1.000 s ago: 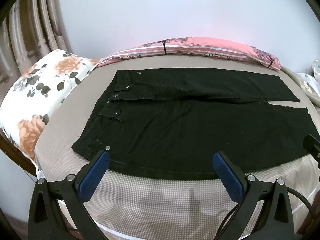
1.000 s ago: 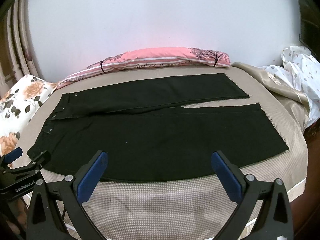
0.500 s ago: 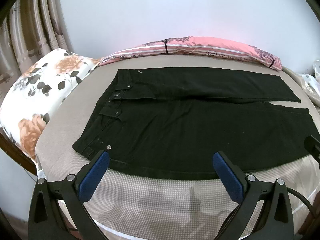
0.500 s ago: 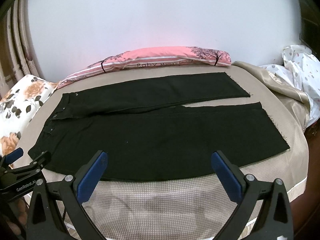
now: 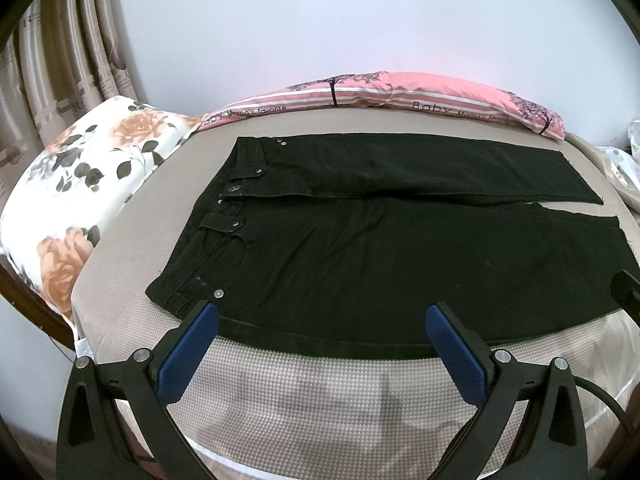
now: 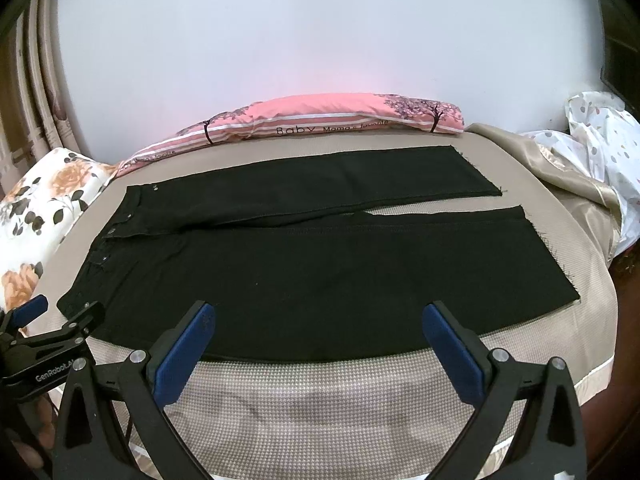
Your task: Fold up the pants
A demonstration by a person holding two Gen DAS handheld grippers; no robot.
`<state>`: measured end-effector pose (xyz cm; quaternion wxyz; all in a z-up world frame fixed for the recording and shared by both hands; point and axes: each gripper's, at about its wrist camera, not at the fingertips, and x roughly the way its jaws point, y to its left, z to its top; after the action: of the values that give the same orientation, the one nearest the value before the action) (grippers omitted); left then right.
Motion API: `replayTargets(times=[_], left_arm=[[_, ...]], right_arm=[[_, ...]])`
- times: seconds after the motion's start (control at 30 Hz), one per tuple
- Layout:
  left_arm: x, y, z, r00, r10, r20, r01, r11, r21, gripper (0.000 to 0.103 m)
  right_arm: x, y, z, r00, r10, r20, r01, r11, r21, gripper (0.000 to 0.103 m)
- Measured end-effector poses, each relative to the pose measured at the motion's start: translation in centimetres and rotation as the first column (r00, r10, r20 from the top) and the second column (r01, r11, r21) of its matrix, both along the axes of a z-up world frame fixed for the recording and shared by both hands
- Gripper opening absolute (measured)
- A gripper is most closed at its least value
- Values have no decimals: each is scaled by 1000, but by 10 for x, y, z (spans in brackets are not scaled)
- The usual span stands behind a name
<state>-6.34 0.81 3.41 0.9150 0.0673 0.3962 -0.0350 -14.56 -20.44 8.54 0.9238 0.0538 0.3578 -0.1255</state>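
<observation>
A bed [image 5: 320, 404] covered in a beige houndstooth sheet is filling the lower part of both views, with a pale blue-white wall [image 5: 340, 20] standing behind it. A pink bolster [image 5: 400, 90] printed with trees and lettering is lying along the far edge against the wall. A floral pillow [image 5: 80, 184] is sitting at the left end, with curtains [image 5: 60, 60] hanging behind it. At the right end a tan cloth [image 6: 560, 168] and a dotted white cloth [image 6: 604, 140] are bunching up.

Black pants [image 5: 380, 240] are lying flat on the sheet, front side up, their long axis running left to right, parallel to the wall. The waistband is pointing left toward the pillow; the two legs are stretching right, one near and one far, the raw hems splitting slightly apart at the right end.

The left gripper [image 5: 322, 316] is hovering over the near edge of the pants close to the waist, jaws spread wide and holding nothing. The right gripper [image 6: 318, 316] is hovering over the near leg, likewise spread wide and gripping nothing.
</observation>
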Motion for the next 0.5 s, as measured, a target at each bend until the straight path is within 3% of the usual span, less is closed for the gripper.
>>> replayTargets(times=[0.5], left_arm=[[-1,1,-7,1000,-6,-23,6,1000,3,103]], right_arm=[[5,2,1,1000,-6,-13,6,1000,2,103]])
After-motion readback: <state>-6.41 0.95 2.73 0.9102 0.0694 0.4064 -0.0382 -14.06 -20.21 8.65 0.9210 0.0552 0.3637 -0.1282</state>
